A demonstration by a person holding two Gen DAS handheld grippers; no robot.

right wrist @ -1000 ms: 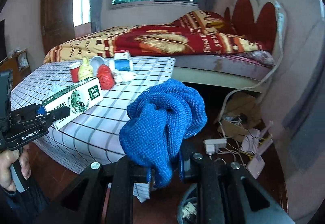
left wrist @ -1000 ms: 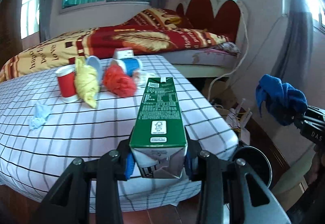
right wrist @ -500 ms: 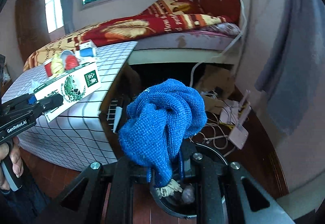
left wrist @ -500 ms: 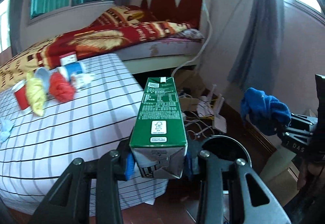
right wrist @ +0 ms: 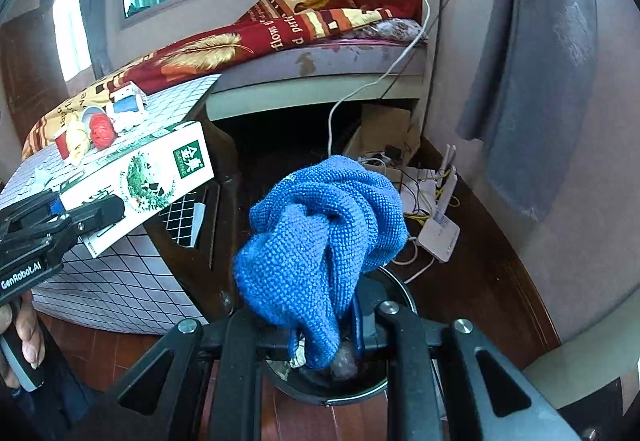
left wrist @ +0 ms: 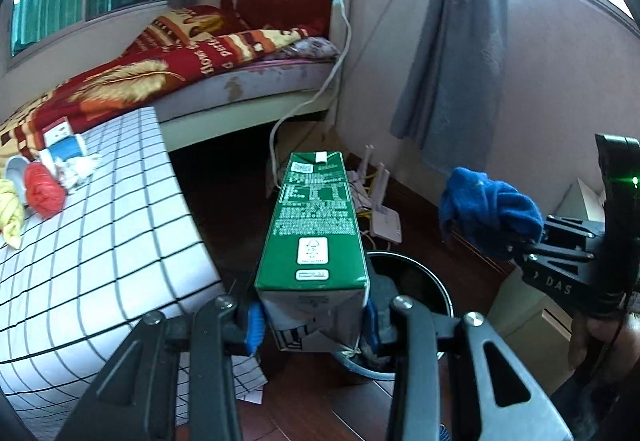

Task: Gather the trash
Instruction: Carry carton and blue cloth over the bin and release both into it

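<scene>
The table point(left wrist: 100, 261) under its checked cloth fills the 9 o'clock side of the left wrist view, with leftover trash on it: a red wad point(left wrist: 44, 193), a yellow wad point(left wrist: 10, 219) and a blue-and-white cup point(left wrist: 64, 149). On the floor off the table's corner, at about 5 o'clock of that view, stands the dark round bin point(left wrist: 416, 289), and the drop turns on it. The green carton point(left wrist: 314, 229) is clenched at its folded base by the left claw point(left wrist: 312, 321), its long axis running straight out toward 12 o'clock. The base sits over the bin's near left rim, while the far end appears to reach beyond the opening. So I judge that the carton needs tipping nose-down or drawing back before release. In the right wrist view the right claw point(right wrist: 324, 325) is gripping a bunched blue cloth point(right wrist: 320, 237), which hangs directly over the bin point(right wrist: 340, 389) at 6 o'clock, and crumpled scraps point(right wrist: 344, 363) show inside. By that, the right claw looks the better placed of the two.
</scene>
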